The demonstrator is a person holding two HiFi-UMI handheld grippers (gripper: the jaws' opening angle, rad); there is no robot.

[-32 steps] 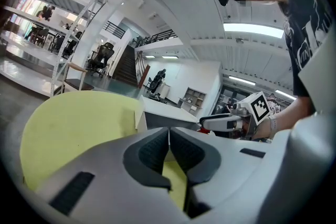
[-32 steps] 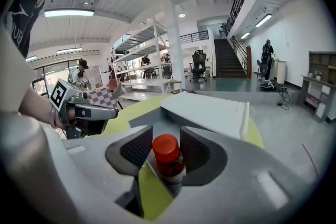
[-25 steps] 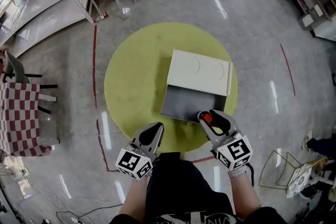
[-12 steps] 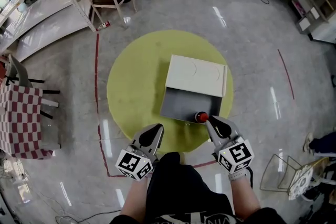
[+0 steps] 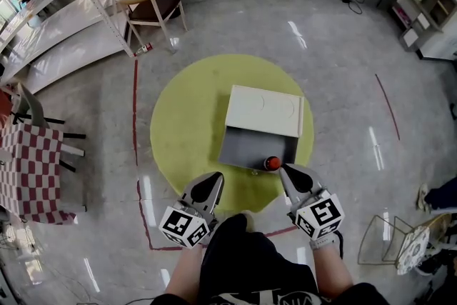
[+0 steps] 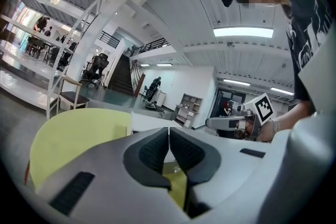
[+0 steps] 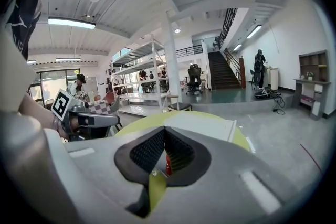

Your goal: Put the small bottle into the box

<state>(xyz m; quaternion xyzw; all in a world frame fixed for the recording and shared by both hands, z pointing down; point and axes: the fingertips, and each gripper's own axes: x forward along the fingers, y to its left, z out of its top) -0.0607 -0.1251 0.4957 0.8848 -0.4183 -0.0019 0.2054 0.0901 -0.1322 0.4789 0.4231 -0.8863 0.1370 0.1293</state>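
I note a round yellow surface (image 5: pixel 187 126) mid-frame, a wooden chair (image 5: pixel 156 7) upper left, checkered cloth (image 5: pixel 32 168) at left edge, possibly a wire basket (image 5: pixel 382 243) lower right.

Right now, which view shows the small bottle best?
The head view: the small bottle, red cap up, shows unobstructed at the near right corner of the open box. The right gripper view catches only a red sliver of it beyond its shut jaws. The left gripper view doesn't show it.
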